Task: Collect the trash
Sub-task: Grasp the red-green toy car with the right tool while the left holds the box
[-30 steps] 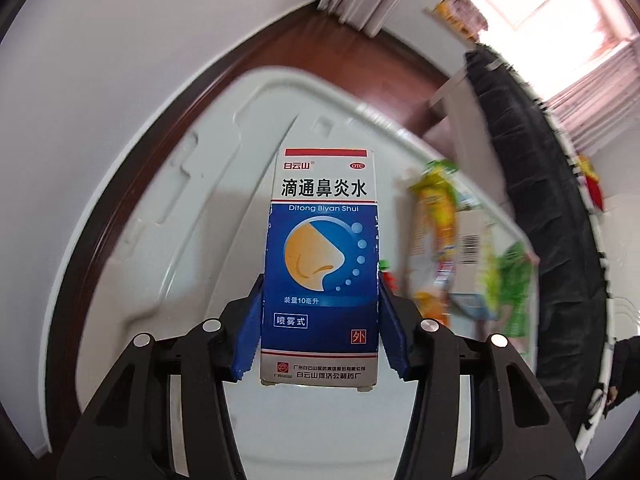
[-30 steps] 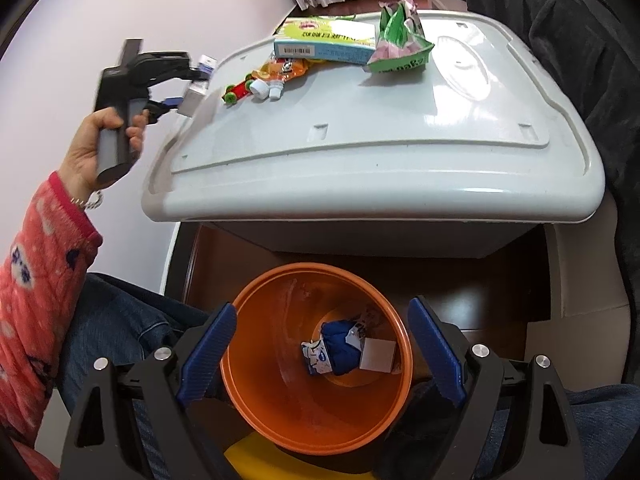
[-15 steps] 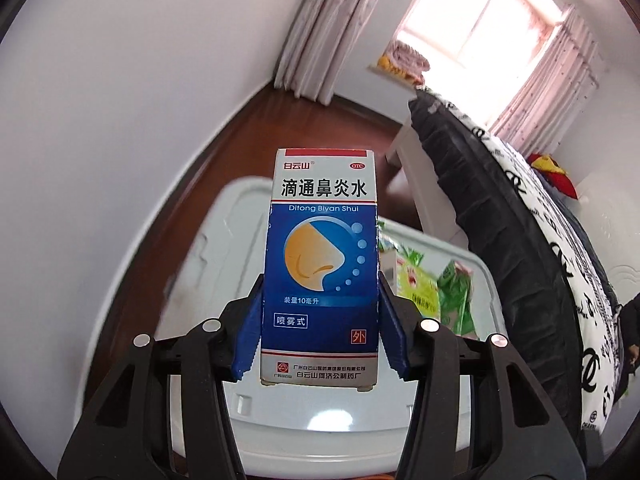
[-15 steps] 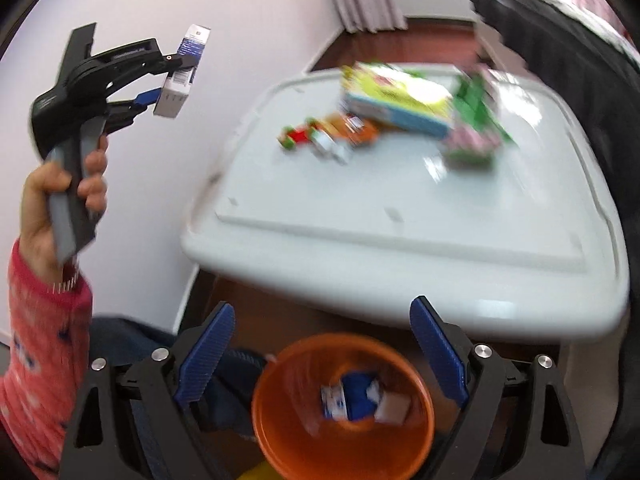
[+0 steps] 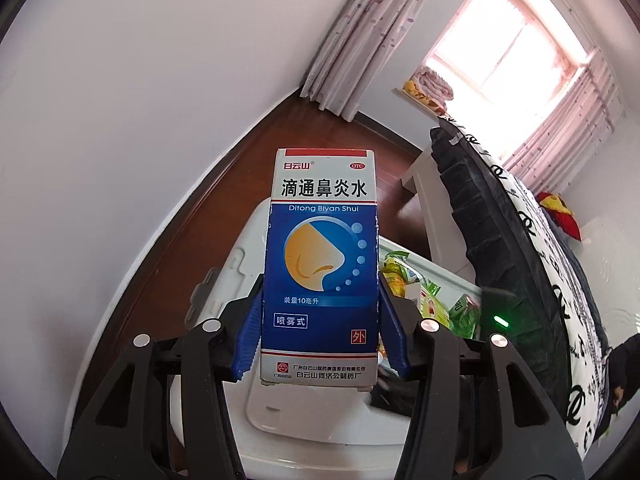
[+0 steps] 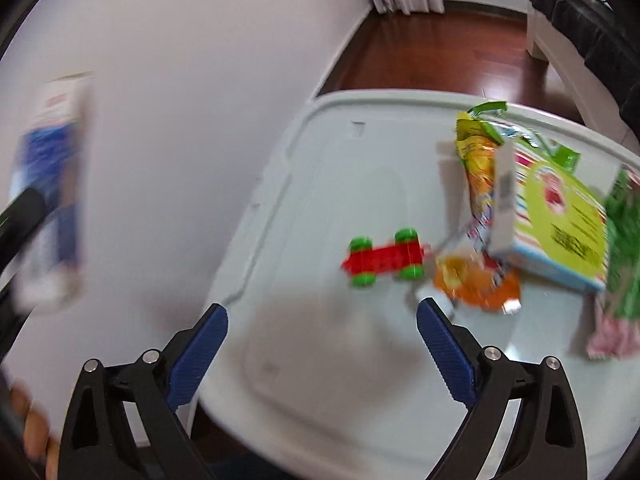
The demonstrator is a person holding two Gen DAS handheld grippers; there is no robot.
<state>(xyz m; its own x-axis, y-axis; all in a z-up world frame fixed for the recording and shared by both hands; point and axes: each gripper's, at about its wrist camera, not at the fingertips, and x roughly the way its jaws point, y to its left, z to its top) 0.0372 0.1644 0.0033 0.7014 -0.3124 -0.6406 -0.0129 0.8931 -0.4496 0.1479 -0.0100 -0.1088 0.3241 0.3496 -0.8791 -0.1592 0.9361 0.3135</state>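
The left tool (image 5: 320, 344) is clenched on a blue and white medicine box (image 5: 320, 268), its blue pads pressing the lower sides of the box, which stands upright between them and is held in the air above the near edge of the white table (image 5: 316, 424). In the right wrist view the same box (image 6: 48, 184) shows blurred at the far left, well off the table's left edge.

The right tool (image 6: 322, 344) is released, its fingers spread wide with nothing between them, hovering over the near part of the table (image 6: 320, 360). Beyond it on the table lies a red toy car (image 6: 382, 258) with green wheels. Just right of the car sits a crumpled orange wrapper (image 6: 476, 280), touching a green striped carton (image 6: 556, 224). A yellow snack bag (image 6: 478, 160) lies against the carton's left side, and a green packet (image 6: 622, 260) lies at the carton's right, near the table's edge.

The table is a pale plastic lid-like top with a raised rim. Behind it are a dark wood floor (image 6: 440, 56), white walls, light curtains (image 5: 356, 52), a bright window (image 5: 504, 48) and a bed with a dark patterned cover (image 5: 520, 240) to the table's right.
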